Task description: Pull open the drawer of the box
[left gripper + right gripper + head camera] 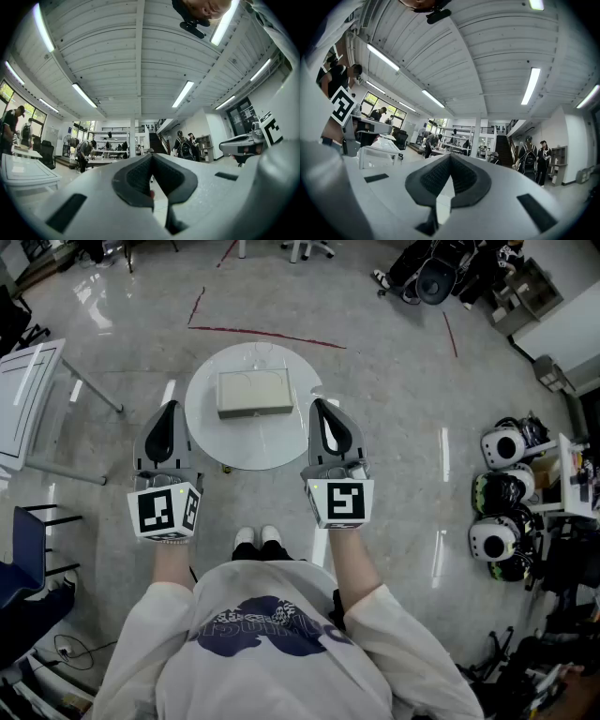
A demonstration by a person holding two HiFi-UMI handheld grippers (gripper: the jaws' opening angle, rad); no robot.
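Beige rectangular box lay flat at the middle of the round white table, one long side toward the person. No drawer stood out from it, and from above its drawer front and any handle could not be made out.

The left gripper hovered off the table's left edge and the right gripper over its right edge. Both were held about level and well short of the box, which looked like a ready stance with the pull not yet begun. Each gripper's tongs were pressed together with nothing between them, and both gripper views looked out across the room, not at the box.

Nothing stood on the table between the tongs and the box, so the way in seemed open. Away from the table lay a thin red tape line on the grey floor beyond it, a white-framed panel to its left and a cluster of rounded white helmets far to its right. None seemed in the way.
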